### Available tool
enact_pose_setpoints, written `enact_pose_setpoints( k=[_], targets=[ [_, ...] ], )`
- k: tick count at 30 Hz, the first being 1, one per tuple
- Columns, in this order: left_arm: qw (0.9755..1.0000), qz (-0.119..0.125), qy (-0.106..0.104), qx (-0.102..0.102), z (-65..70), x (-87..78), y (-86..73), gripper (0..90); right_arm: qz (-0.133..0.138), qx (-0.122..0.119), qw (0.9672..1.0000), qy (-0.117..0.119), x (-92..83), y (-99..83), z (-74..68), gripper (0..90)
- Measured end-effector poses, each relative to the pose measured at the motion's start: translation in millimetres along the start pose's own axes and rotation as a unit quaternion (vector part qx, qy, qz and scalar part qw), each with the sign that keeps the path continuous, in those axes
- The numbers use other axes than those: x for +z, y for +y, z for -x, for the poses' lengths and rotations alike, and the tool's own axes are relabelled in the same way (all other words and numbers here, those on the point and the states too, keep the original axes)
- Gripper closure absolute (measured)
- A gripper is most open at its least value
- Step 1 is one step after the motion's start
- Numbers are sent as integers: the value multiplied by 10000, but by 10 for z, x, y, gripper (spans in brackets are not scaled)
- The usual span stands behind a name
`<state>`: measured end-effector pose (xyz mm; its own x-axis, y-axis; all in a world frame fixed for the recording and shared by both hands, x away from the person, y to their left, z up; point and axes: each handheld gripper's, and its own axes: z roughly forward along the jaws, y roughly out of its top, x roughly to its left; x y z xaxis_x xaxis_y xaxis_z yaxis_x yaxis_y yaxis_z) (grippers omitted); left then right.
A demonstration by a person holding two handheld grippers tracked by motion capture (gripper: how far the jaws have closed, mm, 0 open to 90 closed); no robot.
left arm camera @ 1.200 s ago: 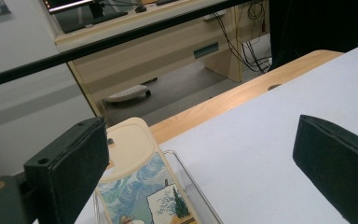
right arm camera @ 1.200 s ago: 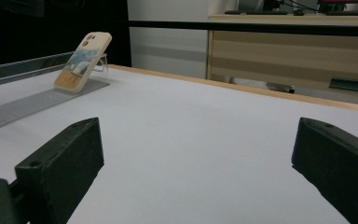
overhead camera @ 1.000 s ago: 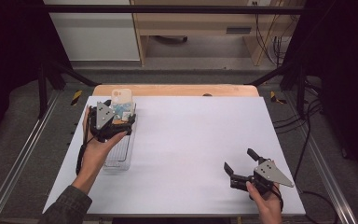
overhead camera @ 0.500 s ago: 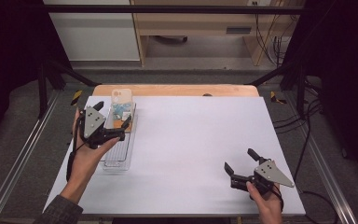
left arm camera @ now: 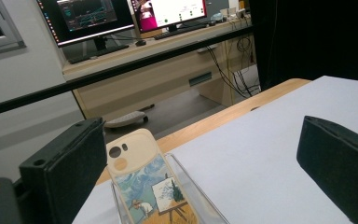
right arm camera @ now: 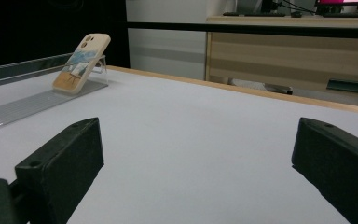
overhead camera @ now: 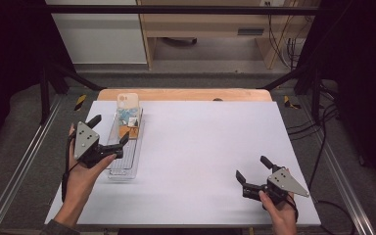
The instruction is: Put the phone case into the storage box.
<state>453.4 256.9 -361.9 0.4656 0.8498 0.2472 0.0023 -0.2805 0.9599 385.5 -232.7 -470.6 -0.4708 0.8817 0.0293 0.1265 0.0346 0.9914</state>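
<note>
The cream phone case with a painted scene [overhead camera: 128, 113] leans in the clear ribbed plastic tray [overhead camera: 123, 166] at the bench's far left. It looks light, stiff and slick; best pinched across its long edges. Left tool [overhead camera: 109, 134] stands apart beside it, right tool [overhead camera: 253, 172] apart too.

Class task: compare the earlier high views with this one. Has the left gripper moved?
Yes. The left gripper has drawn back from the phone case toward the clear tray's near left side.

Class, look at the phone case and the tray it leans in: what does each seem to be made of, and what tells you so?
Phone case: probably matte soft plastic or silicone, cream with a printed painting, no glare.
Tray: clear hard plastic, likely acrylic; the table shows through its ribbed floor.
</note>
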Motion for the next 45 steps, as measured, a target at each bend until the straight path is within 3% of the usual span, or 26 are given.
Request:
enact_pose_setpoints(
  k=[26, 35, 45],
  targets=[
    [9982, 341, 65, -498, -126, -464, -290, 12, -2, -4, 10000, -6, 0, 0, -3, 24],
    [9967, 403, 46, -703, -142, -549, -397, 10, -5, -7, 10000, -8, 1, -1, -3, 24],
    [9967, 314, -14, -747, -113, -557, -557, 10, -9, -5, 10000, -8, -1, -2, -2, 24]
  ],
)
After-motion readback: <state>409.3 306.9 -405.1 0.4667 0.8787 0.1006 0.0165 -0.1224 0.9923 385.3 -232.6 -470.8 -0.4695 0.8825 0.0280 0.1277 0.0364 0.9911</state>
